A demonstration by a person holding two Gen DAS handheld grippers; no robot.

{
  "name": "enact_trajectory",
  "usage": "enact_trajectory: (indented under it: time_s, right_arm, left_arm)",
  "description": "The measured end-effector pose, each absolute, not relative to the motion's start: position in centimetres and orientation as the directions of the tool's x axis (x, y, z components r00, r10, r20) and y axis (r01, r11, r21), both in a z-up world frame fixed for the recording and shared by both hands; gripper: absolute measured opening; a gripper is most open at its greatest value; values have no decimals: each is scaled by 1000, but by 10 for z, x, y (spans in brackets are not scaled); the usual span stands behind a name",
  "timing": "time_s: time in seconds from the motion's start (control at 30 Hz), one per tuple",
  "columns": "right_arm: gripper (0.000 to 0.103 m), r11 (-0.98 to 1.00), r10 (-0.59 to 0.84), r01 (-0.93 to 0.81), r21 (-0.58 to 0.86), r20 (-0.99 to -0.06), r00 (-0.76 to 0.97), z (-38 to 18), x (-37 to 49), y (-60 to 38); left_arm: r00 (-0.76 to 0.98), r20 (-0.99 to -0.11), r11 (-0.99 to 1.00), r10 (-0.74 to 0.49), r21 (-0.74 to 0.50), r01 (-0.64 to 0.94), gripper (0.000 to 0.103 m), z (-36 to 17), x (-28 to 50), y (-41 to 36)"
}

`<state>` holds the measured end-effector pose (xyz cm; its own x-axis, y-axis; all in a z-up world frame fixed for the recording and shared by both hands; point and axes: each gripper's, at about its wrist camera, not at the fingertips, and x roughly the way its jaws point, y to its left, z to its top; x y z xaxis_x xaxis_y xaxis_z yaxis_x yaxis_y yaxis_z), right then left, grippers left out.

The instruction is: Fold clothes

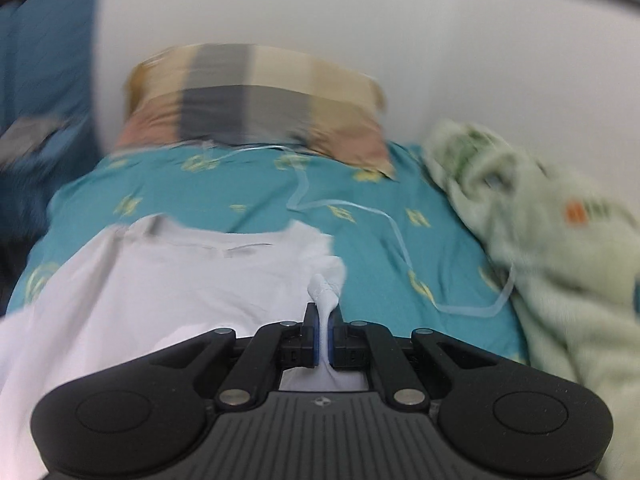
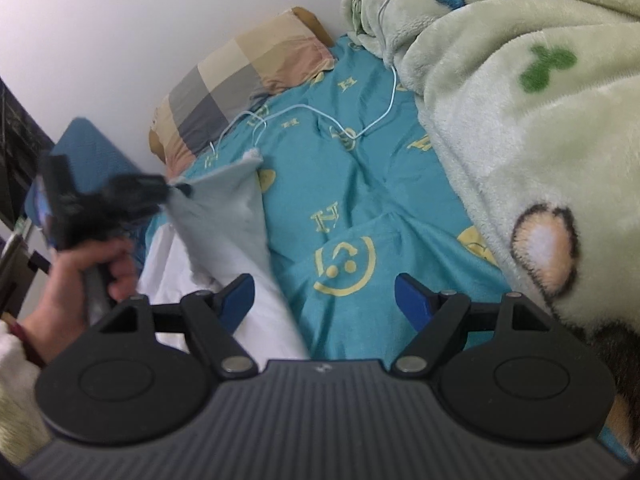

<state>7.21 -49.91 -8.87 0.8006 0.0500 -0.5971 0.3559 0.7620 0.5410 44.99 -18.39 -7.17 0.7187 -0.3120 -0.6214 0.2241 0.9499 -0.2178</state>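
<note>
Pinching a bunched edge of the white garment (image 1: 168, 300) between closed pads, the left gripper (image 1: 325, 338) lifted it off the bed (image 2: 360, 184), presumably for folding; the right gripper (image 2: 325, 300) hovered wide open, empty.

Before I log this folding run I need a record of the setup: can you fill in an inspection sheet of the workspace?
Surface: bed with teal patterned sheet, rumpled.
Job's things: white garment spread on the sheet, one edge lifted.
Clutter: checked pillow at the wall; green fleece blanket heaped alongside.
Grippers: left tool shut on a pinch of the garment; right tool open, holding nothing, over sheet and garment edge.
Cables: thin white cable trailing across the sheet toward the blanket.
Surroundings: white wall; blue chair beside the bed.
</note>
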Motion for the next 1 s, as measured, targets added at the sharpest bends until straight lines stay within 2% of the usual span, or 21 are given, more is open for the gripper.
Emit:
enact_trajectory:
  time_s: [0.17,0.27,0.43,0.57,0.63,0.7,1.0]
  right_arm:
    - [79,761,59,353,545,-600,798,-87,72,-496]
    - [79,768,65,346,539,-604,795,-88,74,-494]
    - [79,778,98,325,537,-615,783,-93,80,-493]
    - [79,810,157,264,524,-627,763,-95,89,-485]
    - [79,830,169,237,505,-632,756,-93,90,-481]
    - [79,843,178,211,495,-627,758,-87,87,-478]
    - [79,854,170,173,491,-578,798,-58,46,-479]
  left_arm:
    - [717,-666,963,-208,-266,33,4,-83,463,-146]
    - [693,-710,976,-127,-214,-41,5,-108,471,-137]
    - [622,-782,991,-47,-112,-67,6,-156,485,-134]
    - [631,-773,995,-58,-96,-27,14,-155,480,-137]
    - [637,-767,994,-75,-109,-14,29,-144,466,-137]
    - [649,-753,990,-109,-143,1,38,-129,447,-137]
    - [653,-710,964,-263,-212,158,45,-71,263,-146]
